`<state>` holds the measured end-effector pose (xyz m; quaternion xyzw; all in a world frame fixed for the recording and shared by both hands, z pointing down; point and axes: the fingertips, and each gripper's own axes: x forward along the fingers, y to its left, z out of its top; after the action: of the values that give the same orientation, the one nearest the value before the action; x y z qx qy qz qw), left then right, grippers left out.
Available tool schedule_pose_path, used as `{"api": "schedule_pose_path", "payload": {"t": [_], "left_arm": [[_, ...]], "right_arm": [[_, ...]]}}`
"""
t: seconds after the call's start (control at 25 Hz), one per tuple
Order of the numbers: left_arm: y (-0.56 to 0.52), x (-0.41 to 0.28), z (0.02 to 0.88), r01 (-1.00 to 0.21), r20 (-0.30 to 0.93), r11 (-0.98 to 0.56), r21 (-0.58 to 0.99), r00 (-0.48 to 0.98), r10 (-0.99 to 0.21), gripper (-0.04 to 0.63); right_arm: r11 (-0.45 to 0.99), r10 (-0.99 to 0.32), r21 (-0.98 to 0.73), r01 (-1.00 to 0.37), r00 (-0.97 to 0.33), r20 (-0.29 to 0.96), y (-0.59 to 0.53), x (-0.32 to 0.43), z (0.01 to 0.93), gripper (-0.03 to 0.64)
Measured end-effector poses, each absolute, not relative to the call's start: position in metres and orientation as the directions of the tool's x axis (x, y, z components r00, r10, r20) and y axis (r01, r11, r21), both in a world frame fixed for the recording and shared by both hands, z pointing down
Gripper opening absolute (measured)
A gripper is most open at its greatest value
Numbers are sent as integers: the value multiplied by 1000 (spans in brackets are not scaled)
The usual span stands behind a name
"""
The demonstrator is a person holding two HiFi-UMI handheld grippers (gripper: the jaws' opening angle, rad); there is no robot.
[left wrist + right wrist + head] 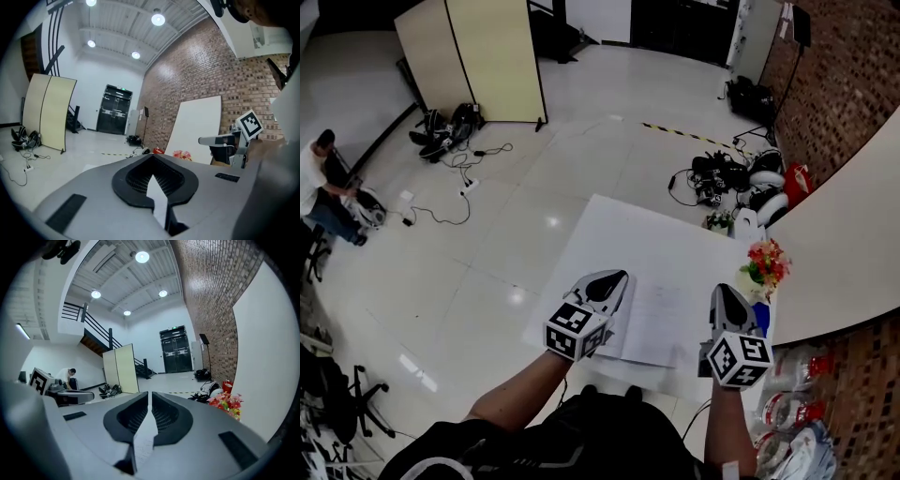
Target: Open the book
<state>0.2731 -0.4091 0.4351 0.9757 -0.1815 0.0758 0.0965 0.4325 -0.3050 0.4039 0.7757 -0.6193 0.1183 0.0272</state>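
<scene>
The book [659, 322] lies flat on the white table [609, 230], showing pale pages with faint print. Both grippers are held up above it, pointing away from me. My left gripper [612, 281] hovers over the book's left edge, jaws together and empty. My right gripper [727, 297] hangs over its right side, also shut with nothing in it. In the left gripper view the jaws [152, 157] meet at the tips, with the right gripper [219, 139] off to the side. In the right gripper view the jaws [150, 393] leave only a thin slit, through which the white page [140, 446] shows.
A small pot of red and yellow flowers [766, 263] stands at the table's right edge, beside a curved white counter [848, 244]. Bags and cables [727, 178] lie on the floor beyond. A folding screen [483, 56] stands far back. A person [317, 178] crouches at far left.
</scene>
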Motion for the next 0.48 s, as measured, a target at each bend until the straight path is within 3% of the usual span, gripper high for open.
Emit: {"api": "schedule_pose_path", "payload": {"t": [0.48], "left_arm": [[-379,256,420,-315,136,-931,187,946,-293,-5]], "right_arm": [[-222,-956,-73,-972,203,211,-272,416,396,6]]}}
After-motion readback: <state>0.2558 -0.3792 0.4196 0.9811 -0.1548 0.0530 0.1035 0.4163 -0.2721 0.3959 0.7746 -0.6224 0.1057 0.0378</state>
